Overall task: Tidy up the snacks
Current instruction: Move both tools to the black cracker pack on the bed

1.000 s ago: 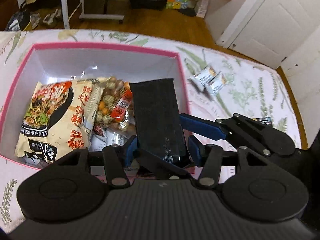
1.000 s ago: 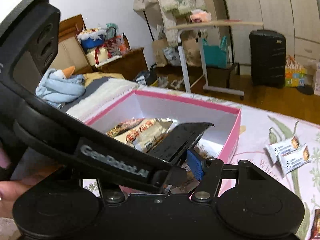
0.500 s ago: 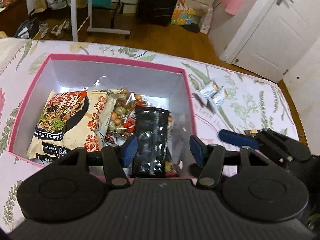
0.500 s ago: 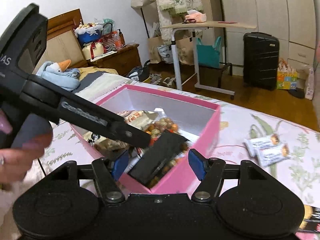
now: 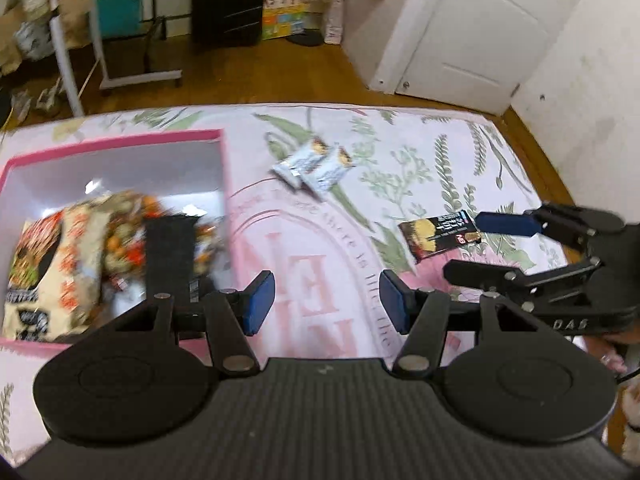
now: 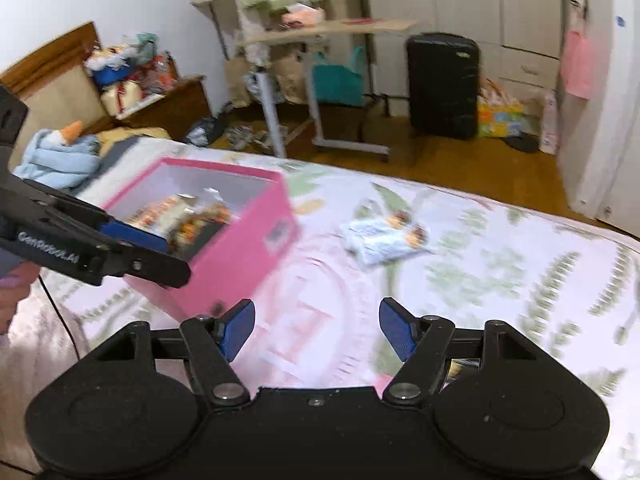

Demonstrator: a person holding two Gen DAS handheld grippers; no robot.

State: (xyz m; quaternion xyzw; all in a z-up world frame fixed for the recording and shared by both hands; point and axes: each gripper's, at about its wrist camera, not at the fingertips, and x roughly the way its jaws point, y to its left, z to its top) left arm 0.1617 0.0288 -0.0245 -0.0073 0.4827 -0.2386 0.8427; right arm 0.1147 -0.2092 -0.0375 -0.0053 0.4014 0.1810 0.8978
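Note:
A pink box (image 5: 120, 142) on the flowered bedspread holds a noodle packet (image 5: 44, 264), a nut bag and a black packet (image 5: 170, 256). It also shows in the right wrist view (image 6: 240, 256). My left gripper (image 5: 326, 302) is open and empty, right of the box. My right gripper (image 6: 316, 330) is open and empty over the spread; it also shows in the left wrist view (image 5: 500, 240), beside a dark biscuit packet (image 5: 440, 234). Two white snack bars (image 5: 314, 166) lie side by side further back, also in the right wrist view (image 6: 386, 236).
The bedspread ends at its far edge, with wooden floor beyond. A rolling side table (image 6: 320, 80), a black suitcase (image 6: 442, 84) and a white door (image 5: 472, 28) stand past it. A blue stuffed toy (image 6: 58, 152) lies at the left.
The black packet left both grippers and now lies in the box. Both grippers opened and swung right, away from the box, toward the loose snacks.

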